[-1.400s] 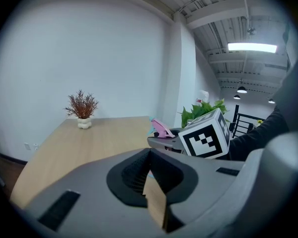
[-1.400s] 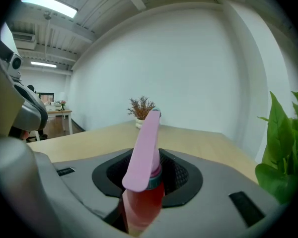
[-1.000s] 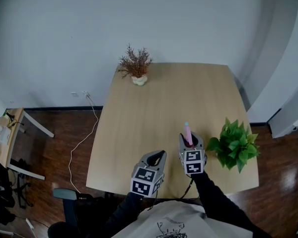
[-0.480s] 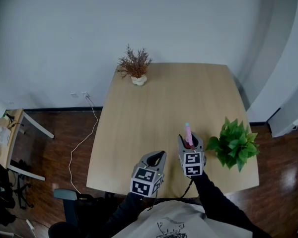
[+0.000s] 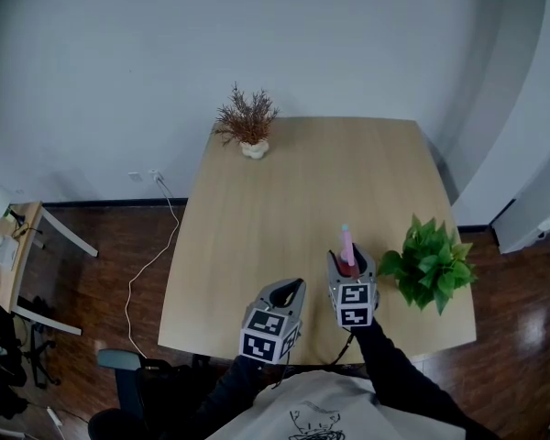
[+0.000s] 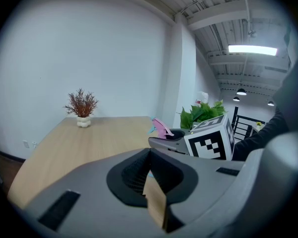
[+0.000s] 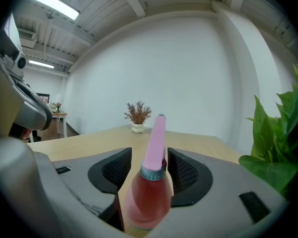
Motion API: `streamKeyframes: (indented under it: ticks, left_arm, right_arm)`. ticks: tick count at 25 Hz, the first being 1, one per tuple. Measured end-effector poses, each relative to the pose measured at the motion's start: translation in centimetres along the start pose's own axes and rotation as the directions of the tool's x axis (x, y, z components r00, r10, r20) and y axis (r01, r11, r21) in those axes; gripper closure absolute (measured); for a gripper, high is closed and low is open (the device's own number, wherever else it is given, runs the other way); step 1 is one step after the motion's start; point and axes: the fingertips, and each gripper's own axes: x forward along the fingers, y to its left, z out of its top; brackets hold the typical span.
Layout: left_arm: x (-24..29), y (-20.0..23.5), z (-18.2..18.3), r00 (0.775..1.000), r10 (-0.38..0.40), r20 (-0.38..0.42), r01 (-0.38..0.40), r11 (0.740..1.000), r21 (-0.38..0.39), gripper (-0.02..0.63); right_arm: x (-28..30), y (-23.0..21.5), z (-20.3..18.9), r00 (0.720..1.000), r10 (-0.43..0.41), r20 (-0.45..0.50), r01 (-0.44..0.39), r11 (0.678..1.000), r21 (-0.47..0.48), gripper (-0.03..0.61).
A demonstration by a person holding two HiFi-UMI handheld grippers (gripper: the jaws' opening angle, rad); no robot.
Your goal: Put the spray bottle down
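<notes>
- My left gripper (image 5: 298,286): grey moulded shell, tapering to a point.
- My right gripper (image 5: 349,262): same grey shell, black cross-hatched pads (image 7: 186,175). Its jaws are opening, with the spray bottle (image 7: 148,195) between them.
- Each carries a white marker cube (image 5: 268,335) printed with black squares.
- My sleeves (image 5: 399,369): dark, long.
- My shirt (image 5: 321,411): pale, with a dark line drawing.

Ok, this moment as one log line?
right claw: opening, spray bottle upright between its jaws | left claw: shut, empty | green plant: right of bottle
</notes>
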Motion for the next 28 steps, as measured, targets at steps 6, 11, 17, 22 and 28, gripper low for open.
streamKeyframes:
  ticks: [6, 11, 17, 22, 28]
  left_arm:
    - [0.0, -0.5, -0.2, 1.000, -0.009, 0.000, 0.009, 1.000, -0.004, 0.597]
    - [0.2, -1.1, -0.6, 1.000, -0.026, -0.006, 0.026, 1.000, -0.013, 0.597]
    - [0.4, -2.2, -0.6, 0.999, -0.048, -0.006, 0.047, 0.999, -0.025, 0.597]
    - [0.2, -3.3, -0.1, 0.998, -0.063, 0.009, 0.064, 0.997, -0.033, 0.597]
    - [0.3, -4.3, 0.4, 0.998, -0.059, 0.015, 0.060, 0.998, -0.010, 0.597]
  right_arm:
    - [-2.9, -0.5, -2.1, 0.997, -0.046, -0.057, 0.050, 0.996, 0.067, 0.390]
    - [-7.0, 0.5, -4.0, 0.998, 0.001, -0.070, 0.009, 0.988, 0.152, 0.390]
    - [-10.2, 1.5, -0.1, 0.990, 0.135, 0.029, -0.138, 0.971, 0.193, 0.571]
    - [-11.9, 2.9, 2.7, 0.964, 0.251, 0.084, -0.261, 0.953, 0.152, 0.571]
    - [-12.6, 3.3, 4.3, 0.941, 0.314, 0.127, -0.333, 0.927, 0.173, 0.571]
